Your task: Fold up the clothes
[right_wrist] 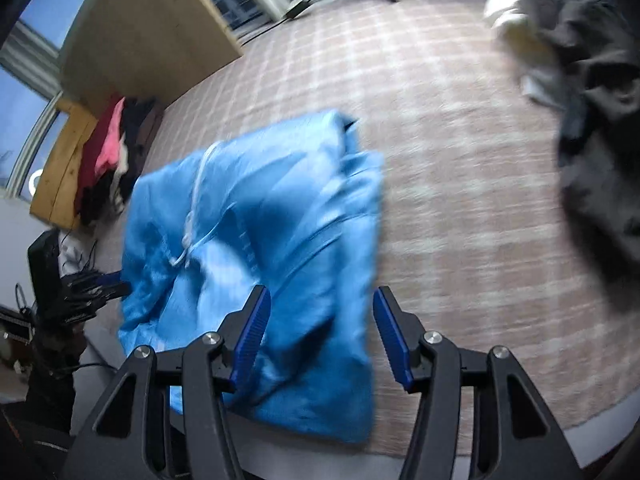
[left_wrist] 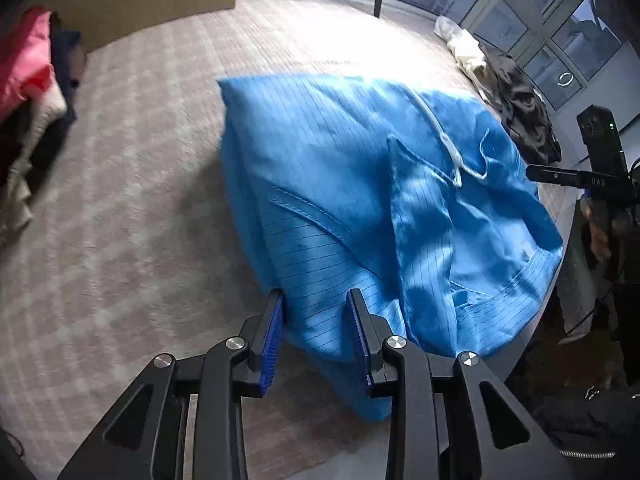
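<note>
Black linkages and blue ribbed pads fill the bottom of both views. Left gripper (left_wrist: 317, 334) has its fingers spread, and the blue pin-striped garment (left_wrist: 360, 200) bulges up between them; whether the pads touch the cloth, I cannot tell. Beyond those fingertips the garment lies bunched in a rough folded block on the table with the pinkish-grey checked cover (left_wrist: 120, 200), a white drawstring (left_wrist: 448, 148) running across its top. Far off to the left of the fingers sits a pile of pink, cream and dark clothes (left_wrist: 32, 80); off to the right, a heap of cream and black clothes (left_wrist: 508, 80).

Over to the right gripper (right_wrist: 320, 328): fingers wide apart, nothing clamped. Left pad sits over the garment's near corner, right pad is over bare checked cover just past the cloth's edge. Everything is motion-blurred here. To the left of those fingers, the other black gripper shows at the garment's side.
</note>
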`<state>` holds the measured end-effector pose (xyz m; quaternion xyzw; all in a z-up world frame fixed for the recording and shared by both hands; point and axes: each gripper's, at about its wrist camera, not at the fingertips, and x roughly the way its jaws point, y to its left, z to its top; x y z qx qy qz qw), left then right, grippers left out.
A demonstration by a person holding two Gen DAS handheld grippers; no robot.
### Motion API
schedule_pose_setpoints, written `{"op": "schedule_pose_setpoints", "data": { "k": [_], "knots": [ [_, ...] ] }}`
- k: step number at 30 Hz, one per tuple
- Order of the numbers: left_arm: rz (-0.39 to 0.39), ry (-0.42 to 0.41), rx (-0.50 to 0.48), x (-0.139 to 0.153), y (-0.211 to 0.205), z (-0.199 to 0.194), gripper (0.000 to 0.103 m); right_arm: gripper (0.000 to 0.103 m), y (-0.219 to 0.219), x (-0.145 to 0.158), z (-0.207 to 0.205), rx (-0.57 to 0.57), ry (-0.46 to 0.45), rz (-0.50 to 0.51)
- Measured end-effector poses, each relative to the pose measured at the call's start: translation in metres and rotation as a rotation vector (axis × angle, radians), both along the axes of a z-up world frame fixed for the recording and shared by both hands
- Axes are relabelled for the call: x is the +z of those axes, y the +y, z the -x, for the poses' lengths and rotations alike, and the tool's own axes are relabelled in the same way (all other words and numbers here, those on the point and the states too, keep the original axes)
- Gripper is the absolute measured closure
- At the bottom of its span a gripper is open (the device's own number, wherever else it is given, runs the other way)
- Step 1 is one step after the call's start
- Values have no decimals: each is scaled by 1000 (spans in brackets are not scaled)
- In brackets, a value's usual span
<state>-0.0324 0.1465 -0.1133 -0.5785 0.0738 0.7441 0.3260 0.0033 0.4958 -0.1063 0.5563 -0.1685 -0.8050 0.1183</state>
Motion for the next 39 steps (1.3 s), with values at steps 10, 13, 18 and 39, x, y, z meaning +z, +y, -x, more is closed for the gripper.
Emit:
{"op": "schedule_pose_setpoints", "data": {
  "k": [10, 13, 18, 39],
  "knots": [
    [-22, -21, 20, 12, -35, 1, 88, 86, -16, -15, -7, 110, -90, -127],
    [-26, 101, 17, 41, -40, 0, 81, 72, -13, 10, -9, 78, -14, -142],
    [-73, 281, -14, 74, -7, 23, 79, 35, -25, 60, 7, -16, 308, -123],
    [-38, 191, 226, 25, -13, 41, 42, 25, 6, 33, 34, -49, 287, -197]
  ]
}}
